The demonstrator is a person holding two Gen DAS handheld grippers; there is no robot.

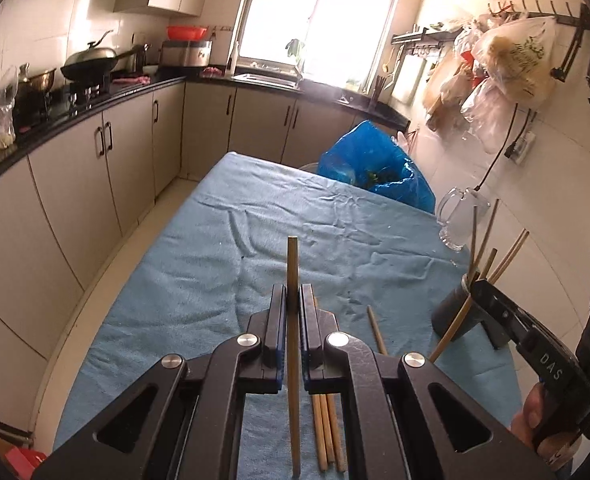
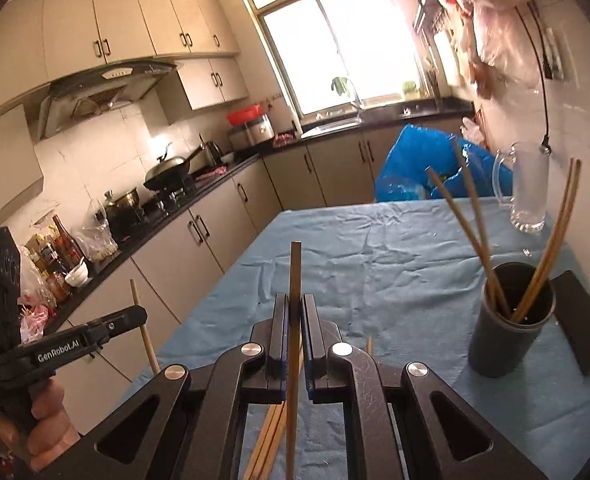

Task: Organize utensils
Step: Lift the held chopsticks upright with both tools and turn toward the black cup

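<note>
The table [image 2: 395, 248], under a blue cloth, carries a dark cylindrical holder [image 2: 511, 320] with four chopsticks [image 2: 551, 240] standing in it. Near the holder, toward the cameras, more loose chopsticks [image 1: 327, 432] lie flat. Each tool is clamped narrow on one chopstick: left tool [image 1: 293, 300] on its stick [image 1: 293, 264], right tool [image 2: 294, 312] on another [image 2: 295, 268]. Light, stiff and smooth, they likely pivot unless pinched mid-shaft.

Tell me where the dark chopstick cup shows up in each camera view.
Left wrist: dark cup at right edge, partly behind the right tool.
Right wrist: lower right, standing on the blue cloth, four chopsticks inside.
Shared landmark: glass mug by the wall.
</note>
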